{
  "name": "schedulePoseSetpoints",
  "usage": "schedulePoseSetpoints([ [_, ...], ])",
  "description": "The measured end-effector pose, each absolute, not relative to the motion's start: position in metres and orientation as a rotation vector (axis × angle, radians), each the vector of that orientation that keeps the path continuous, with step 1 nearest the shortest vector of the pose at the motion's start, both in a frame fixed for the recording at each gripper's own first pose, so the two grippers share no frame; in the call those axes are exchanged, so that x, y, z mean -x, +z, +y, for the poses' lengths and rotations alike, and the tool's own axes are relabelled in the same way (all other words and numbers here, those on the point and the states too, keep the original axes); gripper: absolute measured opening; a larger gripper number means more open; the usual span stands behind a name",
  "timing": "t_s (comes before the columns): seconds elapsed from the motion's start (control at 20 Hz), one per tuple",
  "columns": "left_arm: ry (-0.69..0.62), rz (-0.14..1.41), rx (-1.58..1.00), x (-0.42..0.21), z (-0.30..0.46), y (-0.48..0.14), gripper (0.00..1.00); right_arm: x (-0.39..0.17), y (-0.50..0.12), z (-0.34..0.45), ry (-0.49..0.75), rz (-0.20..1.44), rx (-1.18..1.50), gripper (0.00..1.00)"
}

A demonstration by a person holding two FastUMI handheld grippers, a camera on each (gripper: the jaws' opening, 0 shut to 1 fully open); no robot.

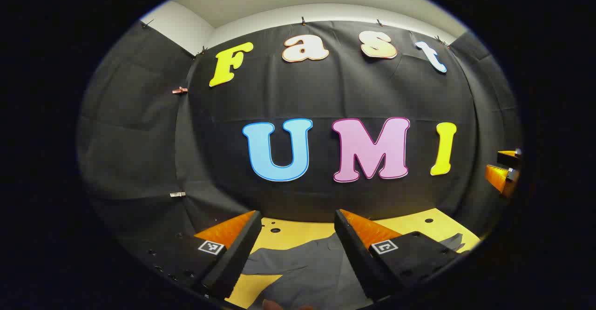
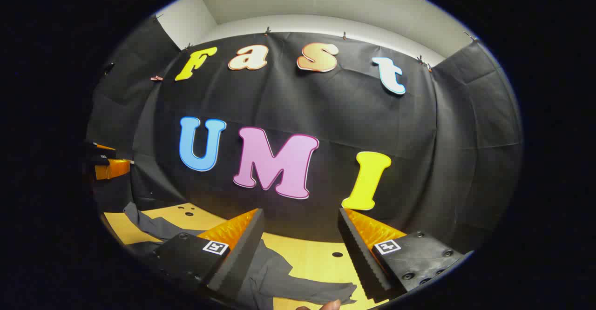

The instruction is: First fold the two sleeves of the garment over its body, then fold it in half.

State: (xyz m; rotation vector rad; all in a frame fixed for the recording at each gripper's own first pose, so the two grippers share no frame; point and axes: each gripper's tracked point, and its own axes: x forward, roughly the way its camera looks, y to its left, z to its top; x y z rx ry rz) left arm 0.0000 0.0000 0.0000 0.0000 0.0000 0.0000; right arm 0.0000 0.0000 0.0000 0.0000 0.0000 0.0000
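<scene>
Both tongs are held up above the table with their jaws apart and nothing between them. The left tongs (image 1: 298, 226) look over the table's far edge toward the booth wall; the right tongs (image 2: 300, 226) do much the same from farther along. Each pair also appears small at the rim of the other's view.

Below them the garment (image 1: 302, 263) — dark grey, thin cloth — lies flat on the yellow table (image 1: 419, 224). In the right gripper view one long strip of it, probably a sleeve (image 2: 153, 224), runs out toward the table's far left corner, while another flap (image 2: 326, 291) spreads toward the near edge. In the left gripper view the cloth's body sits in the middle of the table, with a small piece of it showing near the right edge.

As I judge it, the task has hardly begun: the sleeves appear to lie spread out, not over the body, and no half-fold is visible. Both sleeve folds and the final fold look left to do — though much of the garment is hidden behind the tongs, so I can't be sure of its full layout.
</scene>
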Motion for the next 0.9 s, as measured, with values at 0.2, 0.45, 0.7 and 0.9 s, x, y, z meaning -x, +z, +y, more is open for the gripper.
schedulePoseSetpoints([
  [0.2,-0.036,-0.002,-0.012,-0.014,-0.007,0.003,0.99,-0.004,-0.007,-0.007,-0.033,0.024,-0.004,0.97],
  [0.45,-0.102,0.0,-0.028,-0.032,-0.01,0.002,0.98,-0.003,-0.007,-0.003,-0.088,0.04,0.011,0.97],
  [0.7,-0.174,0.006,-0.031,-0.041,-0.016,-0.002,0.97,0.004,-0.006,0.003,-0.131,0.049,0.02,0.97],
  [0.9,-0.202,0.014,-0.038,-0.043,-0.012,-0.007,0.97,0.005,-0.029,-0.001,-0.159,0.103,0.028,0.97],
])
